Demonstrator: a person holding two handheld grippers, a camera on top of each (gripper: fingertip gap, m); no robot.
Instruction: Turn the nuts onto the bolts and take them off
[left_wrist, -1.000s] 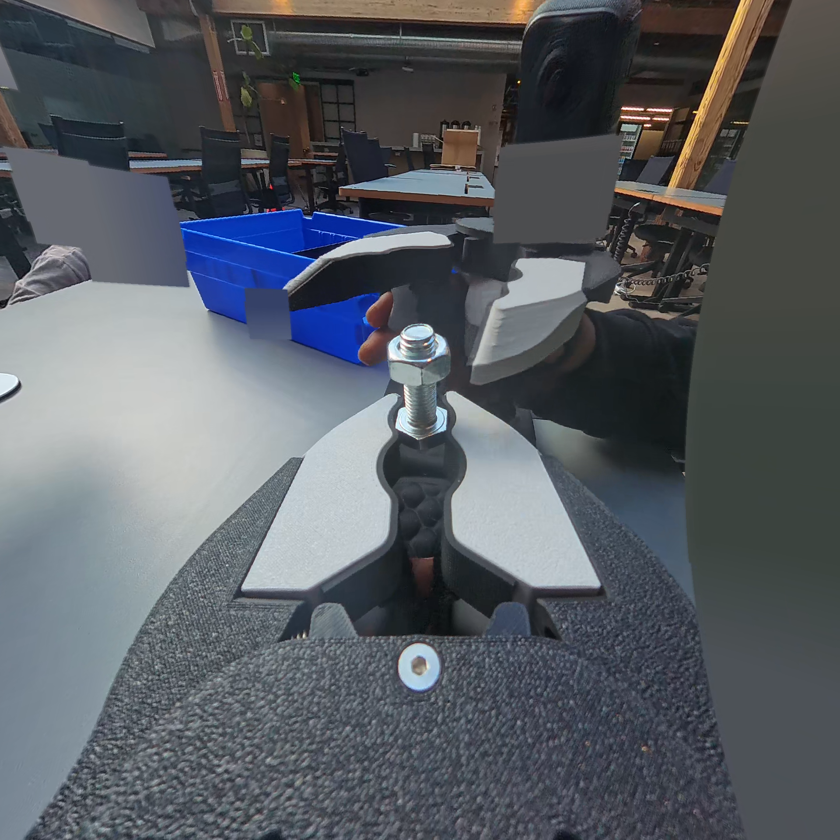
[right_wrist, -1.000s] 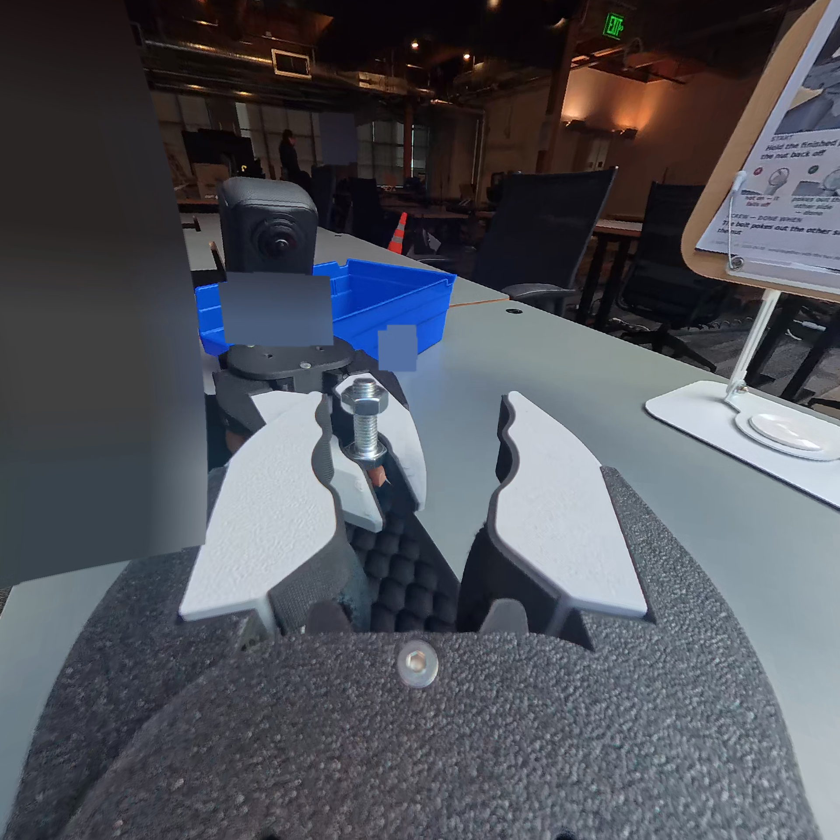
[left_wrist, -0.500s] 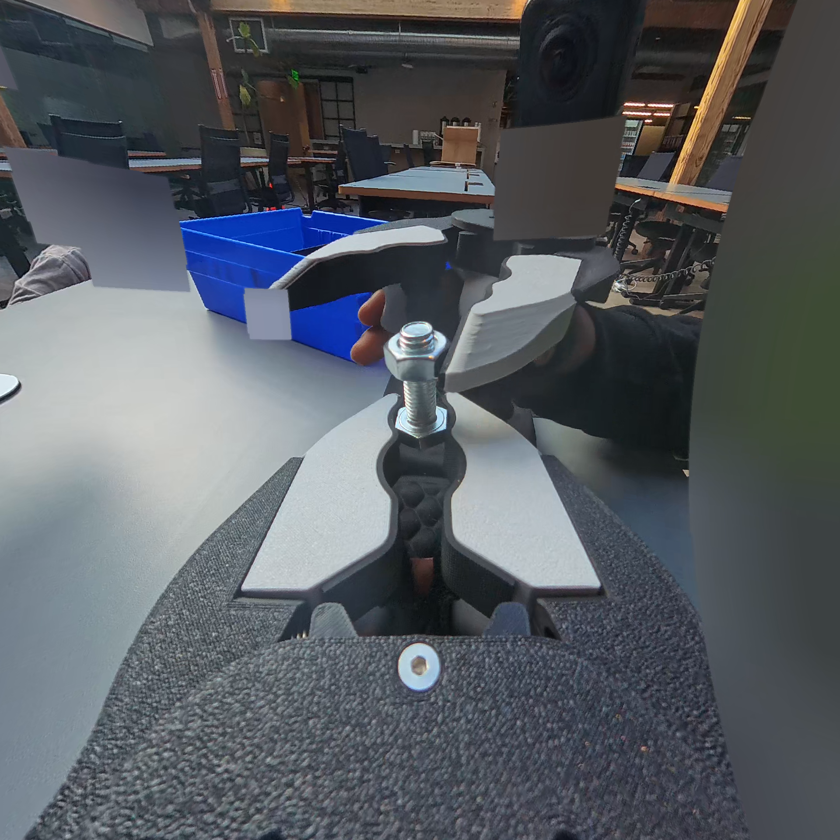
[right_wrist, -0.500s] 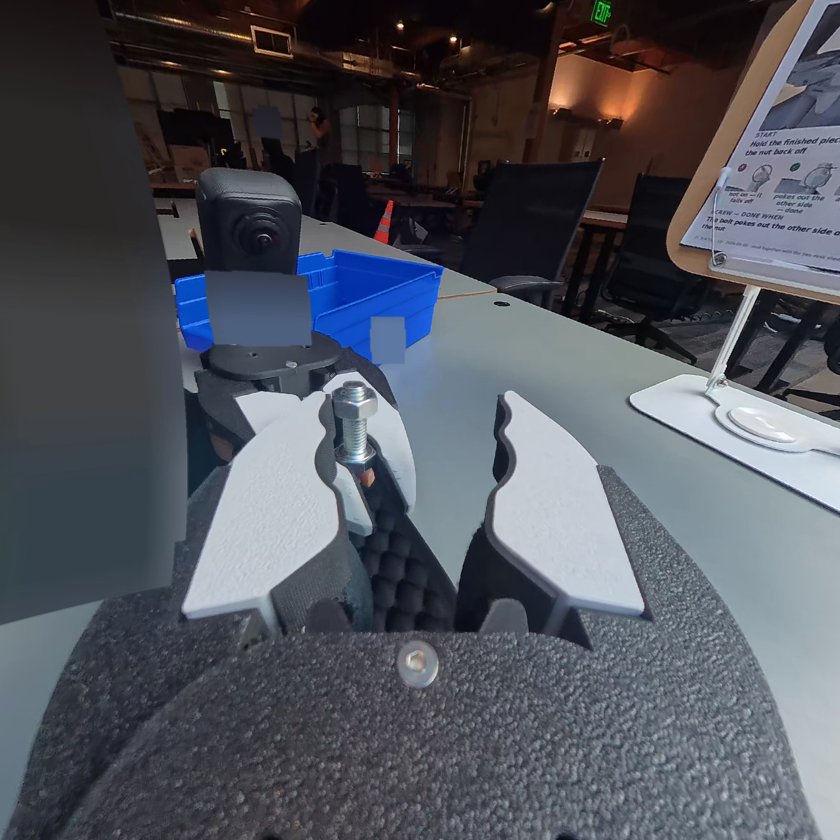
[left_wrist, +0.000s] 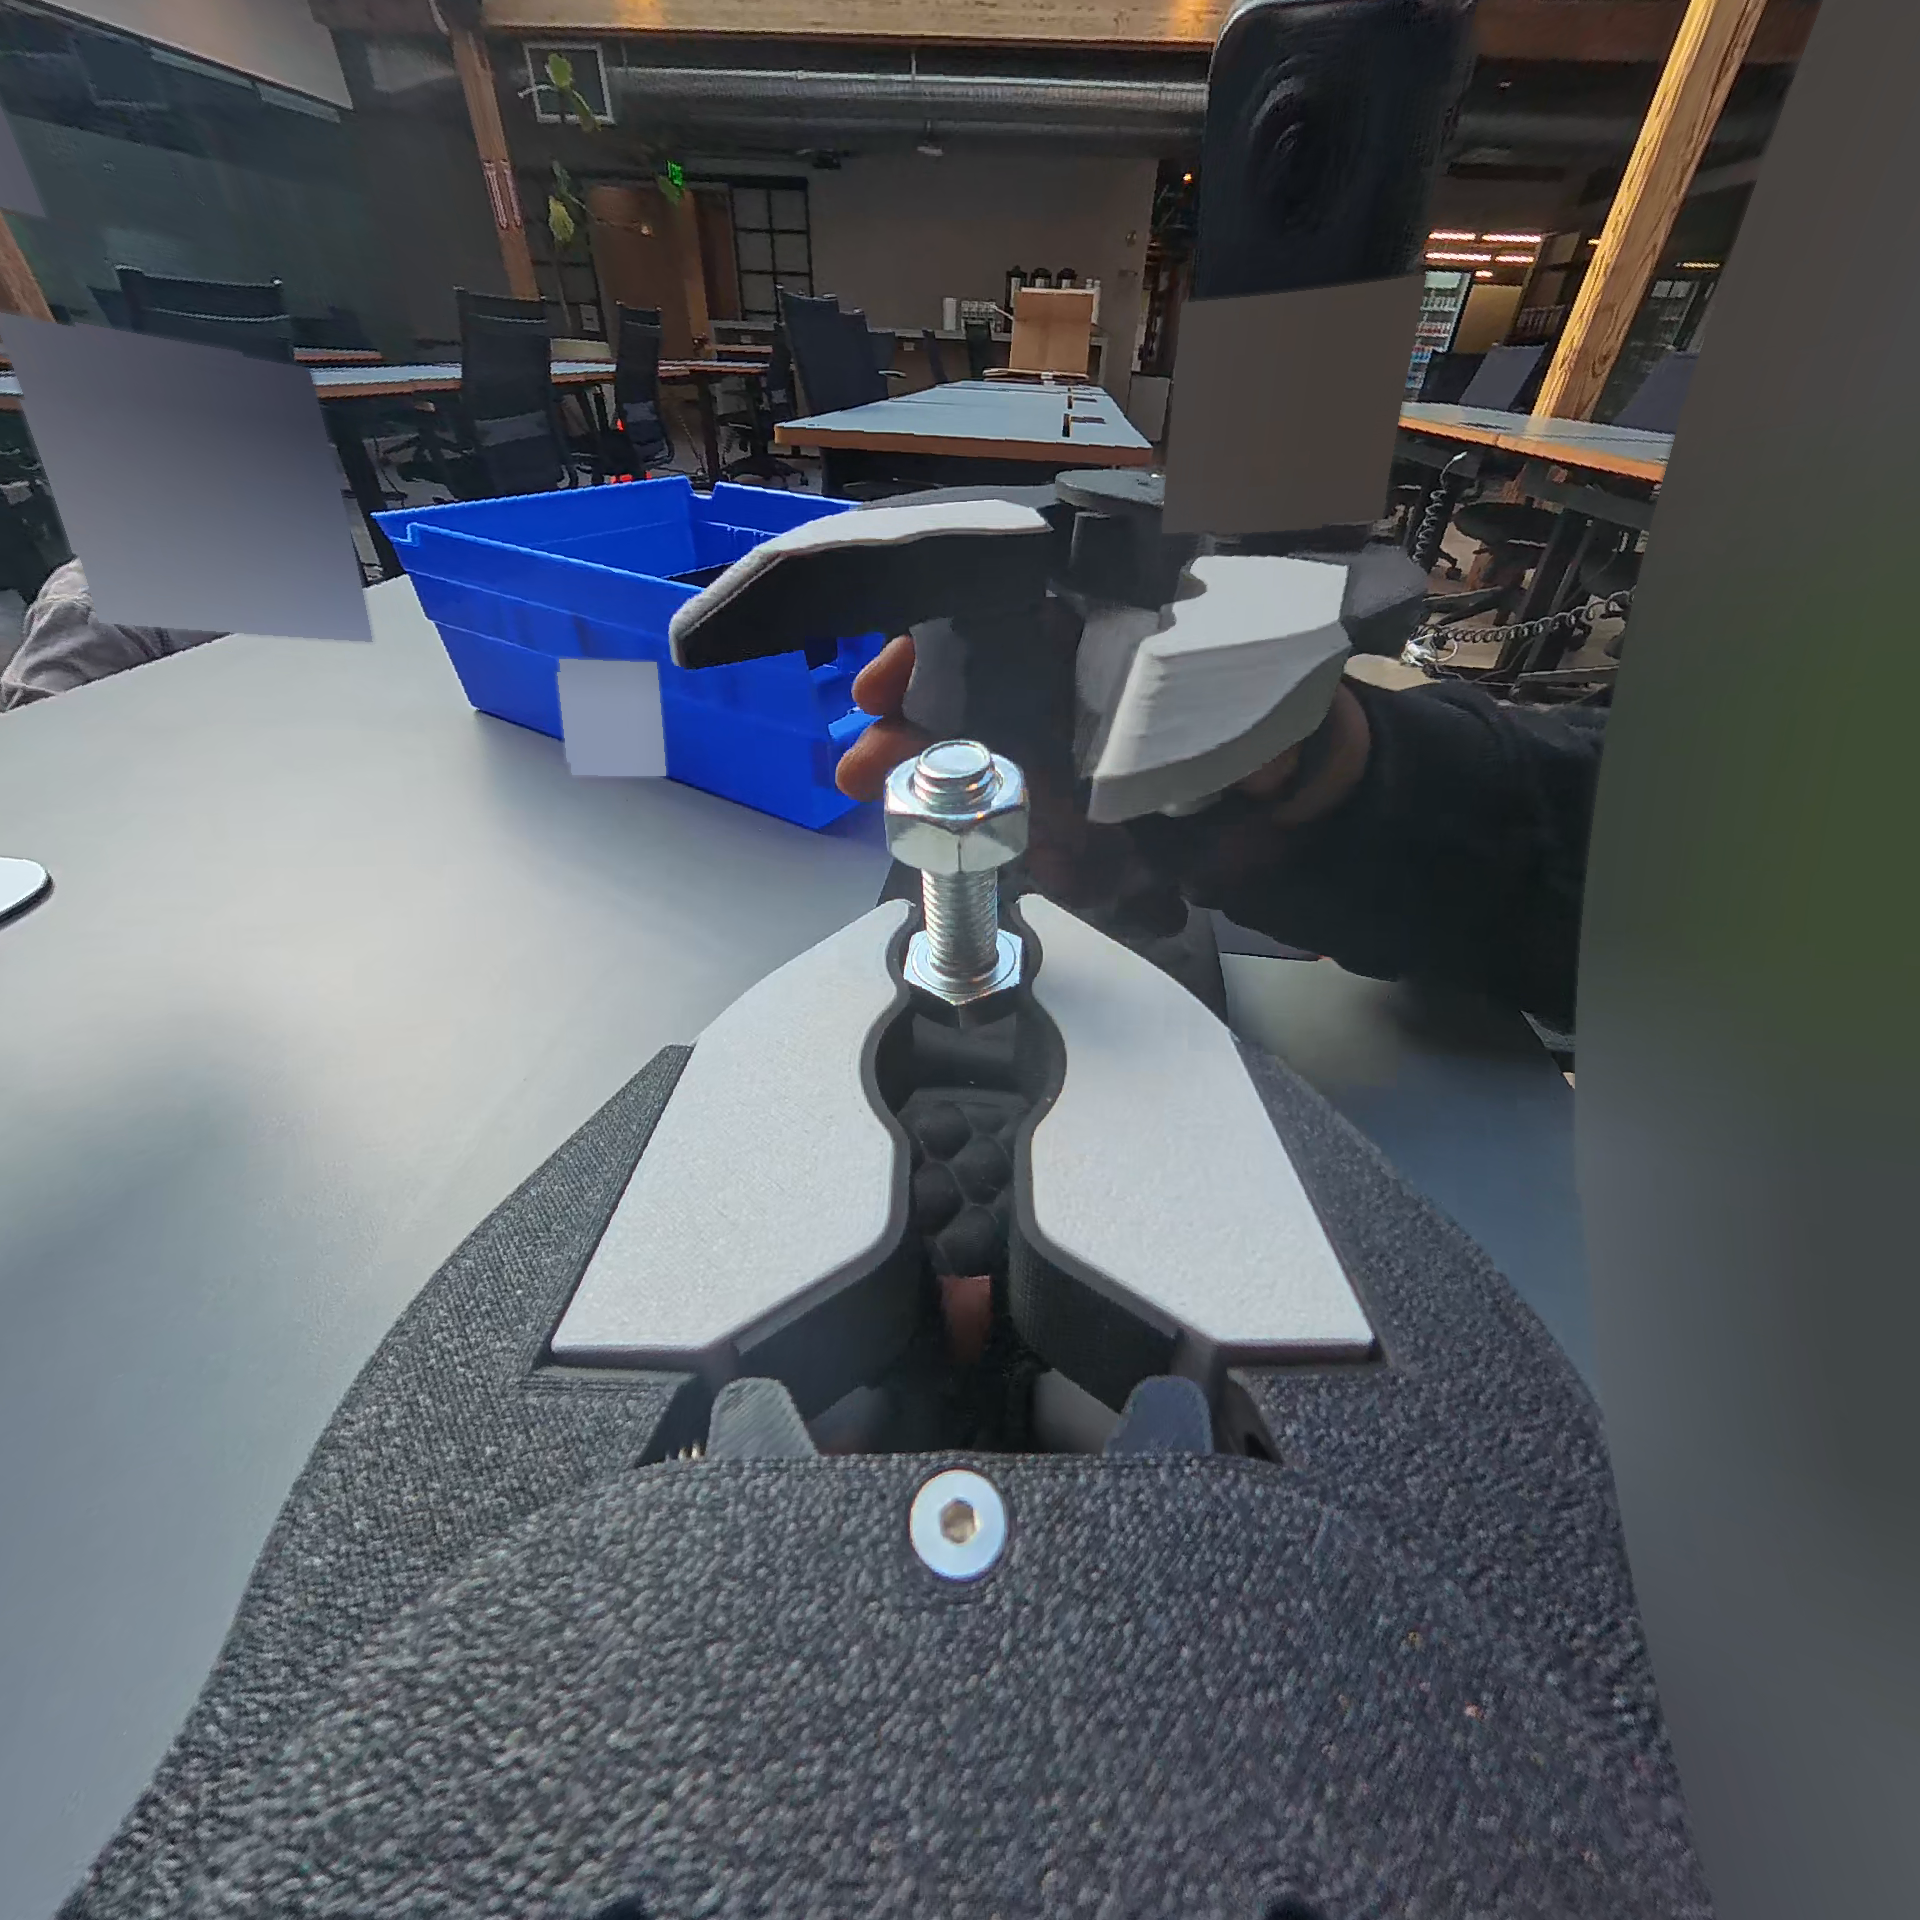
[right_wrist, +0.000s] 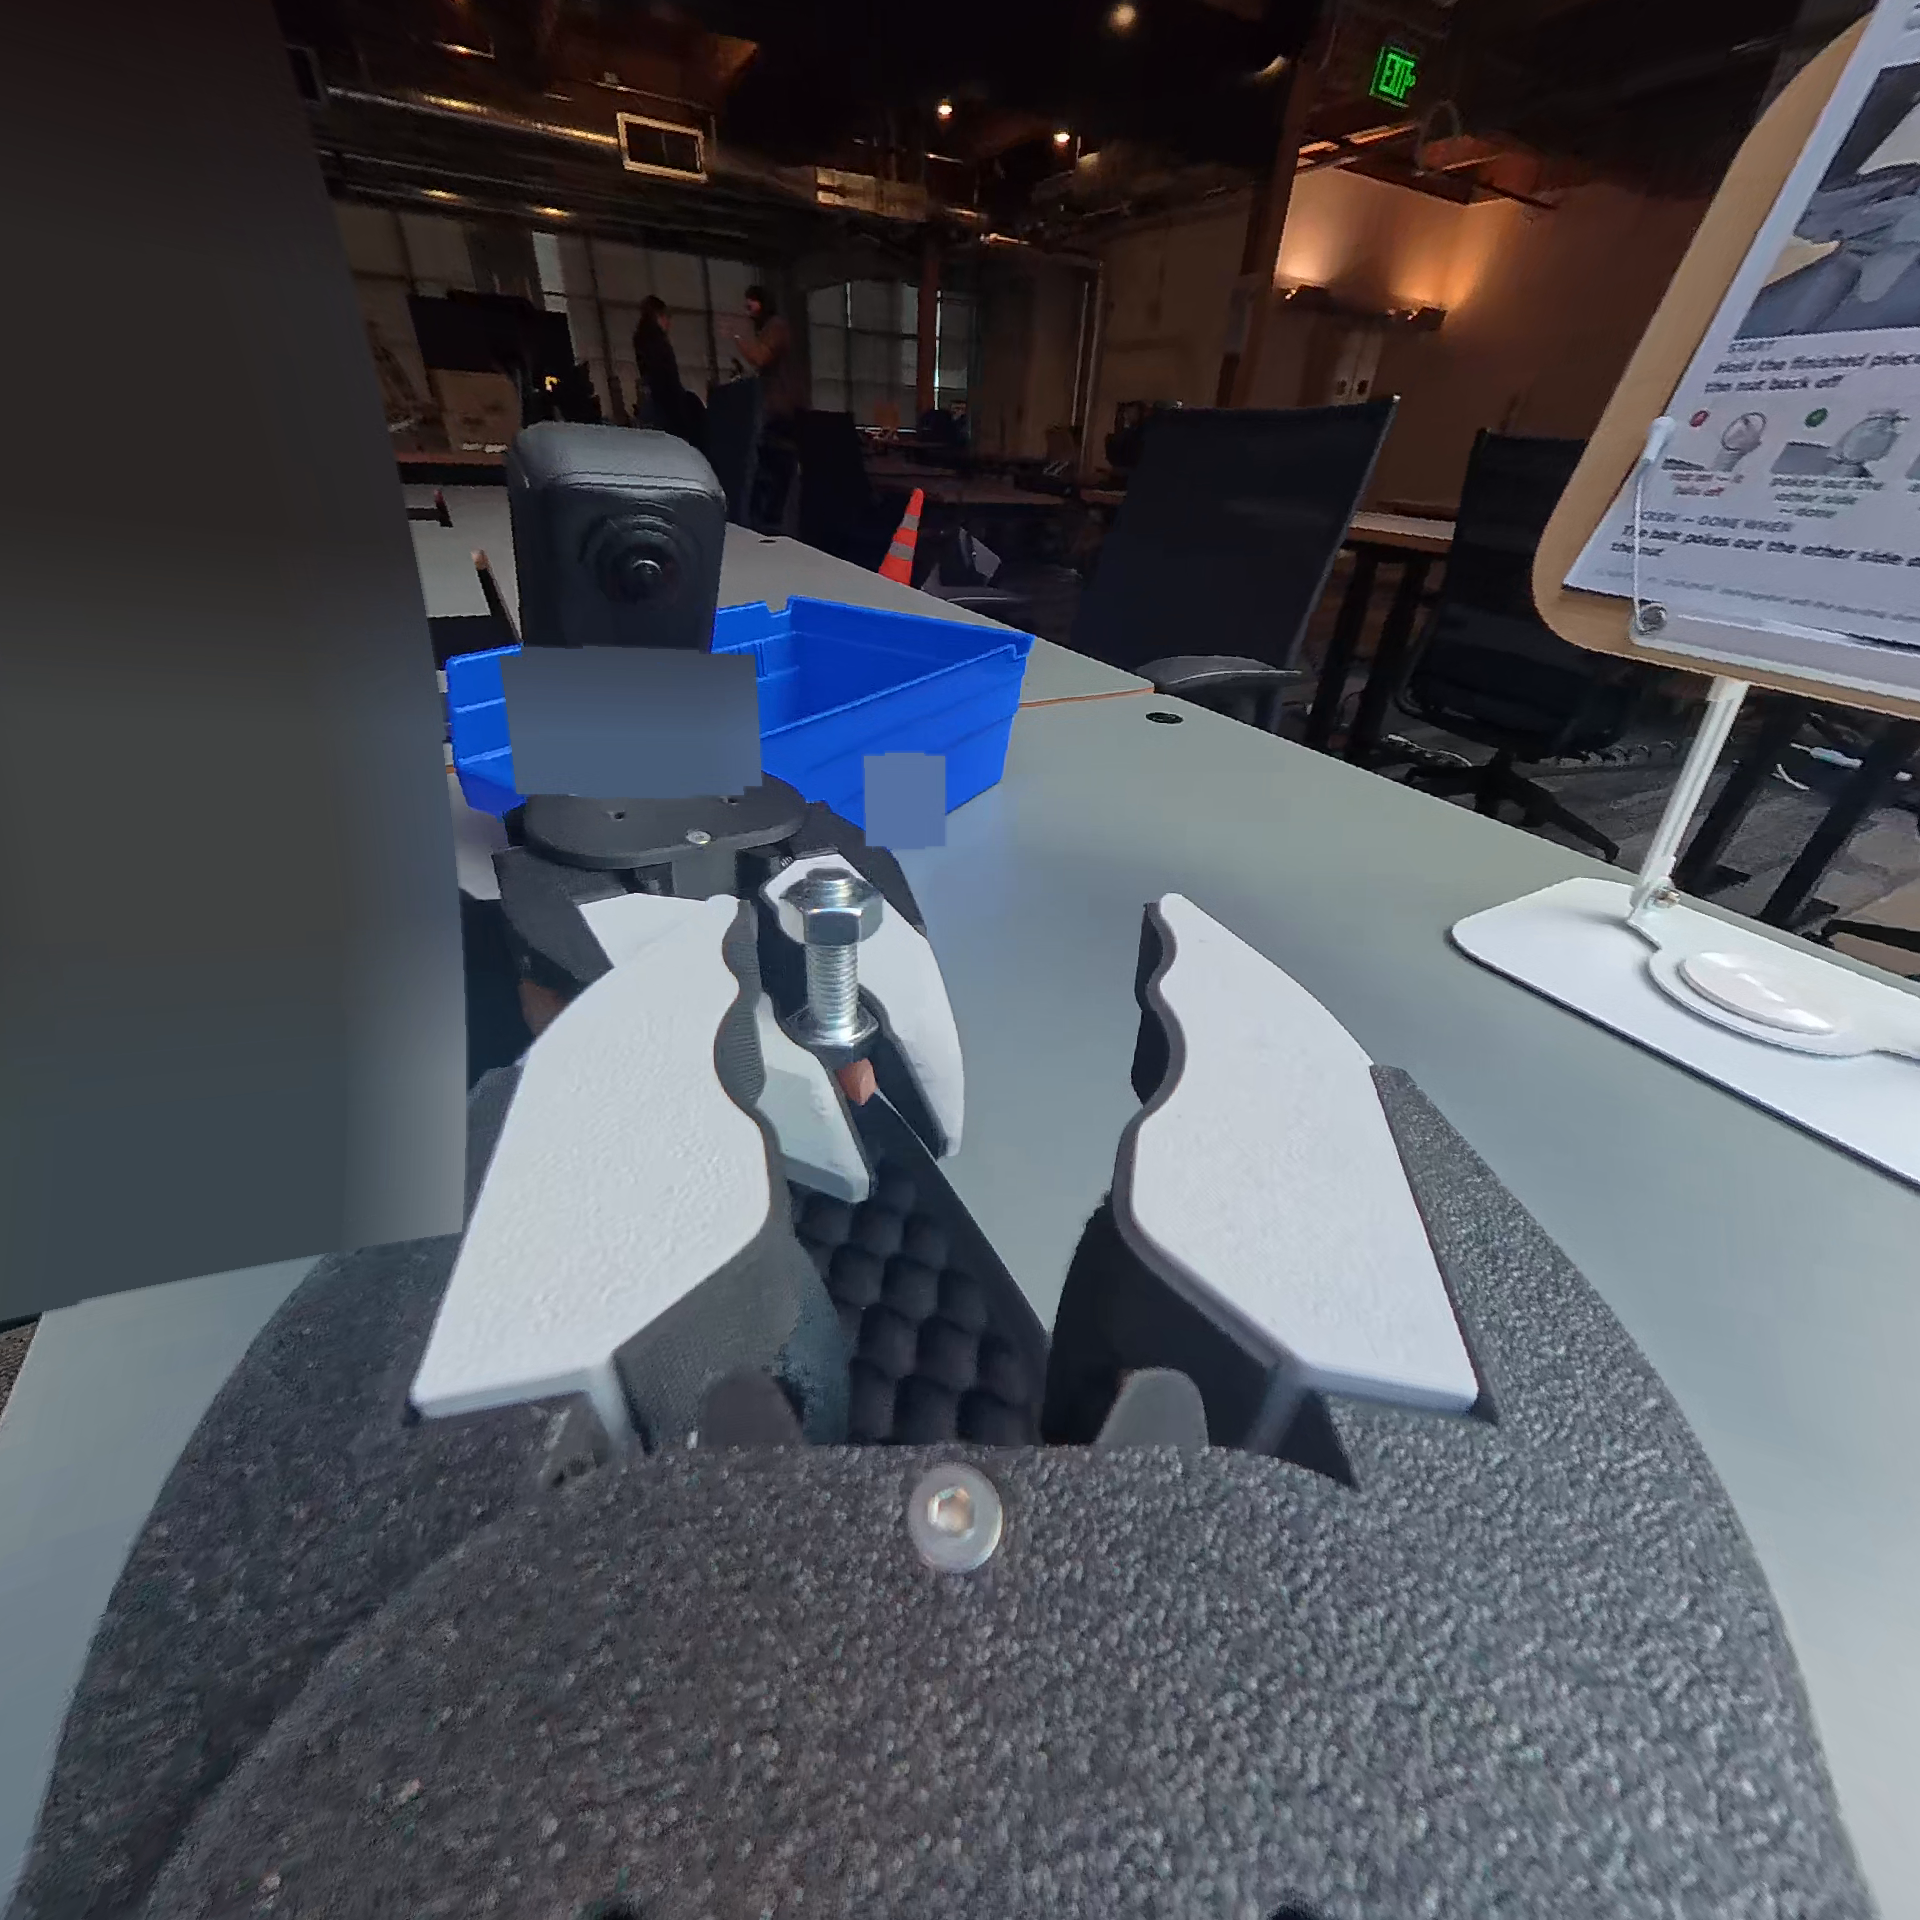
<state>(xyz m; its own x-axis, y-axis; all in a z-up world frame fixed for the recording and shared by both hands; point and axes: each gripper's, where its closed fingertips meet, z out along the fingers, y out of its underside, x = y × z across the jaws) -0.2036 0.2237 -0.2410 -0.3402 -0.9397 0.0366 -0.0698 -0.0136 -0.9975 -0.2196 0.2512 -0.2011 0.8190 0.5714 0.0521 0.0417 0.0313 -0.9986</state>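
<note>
The left tongs were clamped on the hex head of a steel bolt, standing it upright above the gray bench, with a hex nut sitting right at the bolt's top end. The right tongs were spread wide, hovering just past the nut without touching it. A blue plastic bin sat farther back; couldn't make out anything inside it.
</note>
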